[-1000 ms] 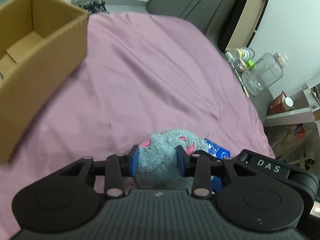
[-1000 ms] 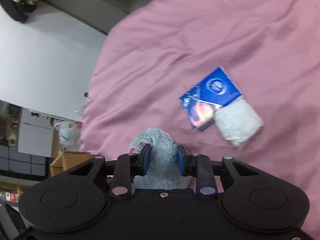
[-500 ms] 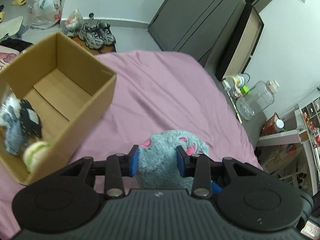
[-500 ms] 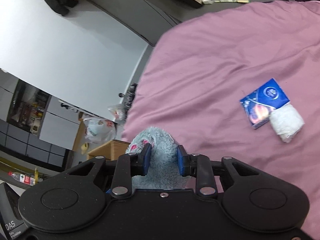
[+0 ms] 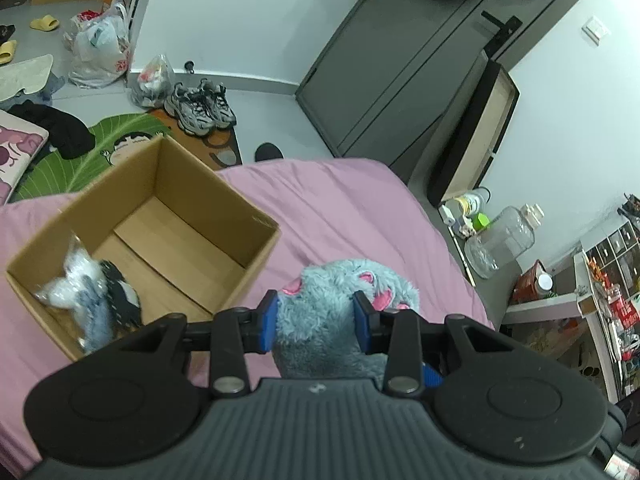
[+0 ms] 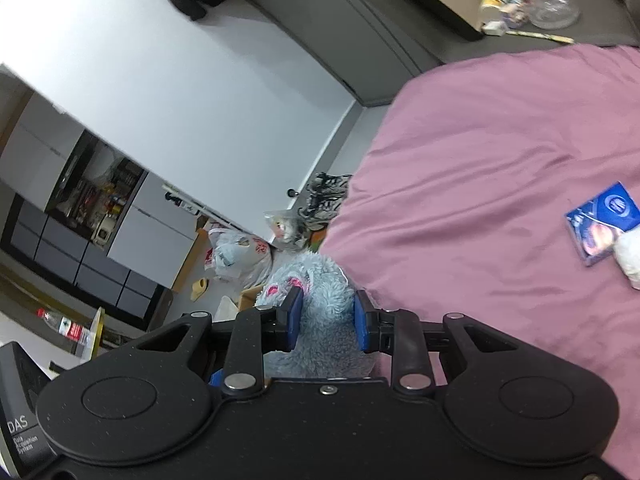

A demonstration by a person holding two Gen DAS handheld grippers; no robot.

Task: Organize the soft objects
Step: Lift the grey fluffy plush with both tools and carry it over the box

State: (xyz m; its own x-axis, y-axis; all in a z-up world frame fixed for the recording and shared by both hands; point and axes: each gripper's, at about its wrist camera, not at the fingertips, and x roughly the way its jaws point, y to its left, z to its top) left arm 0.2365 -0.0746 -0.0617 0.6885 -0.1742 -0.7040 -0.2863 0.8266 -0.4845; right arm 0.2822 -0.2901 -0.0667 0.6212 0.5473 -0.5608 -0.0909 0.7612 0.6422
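A fluffy grey-blue plush toy [image 5: 340, 312] with pink ears is pinched from 2 sides: the left gripper [image 5: 316, 320] has its blue pads pressed into the fur, and the right gripper [image 6: 326, 320] is likewise clamped on the same toy. The toy is held above the pink bedsheet [image 5: 340, 208], just right of an open cardboard box [image 5: 244, 256] that sits on the bed. Inside the box, at its near-left corner, a bundle of grey, white and black soft items [image 5: 92, 296] is seen. Far right on the sheet, in the right wrist view, a blue packet [image 6: 600, 220] lies touching a white soft bundle [image 6: 630, 258].
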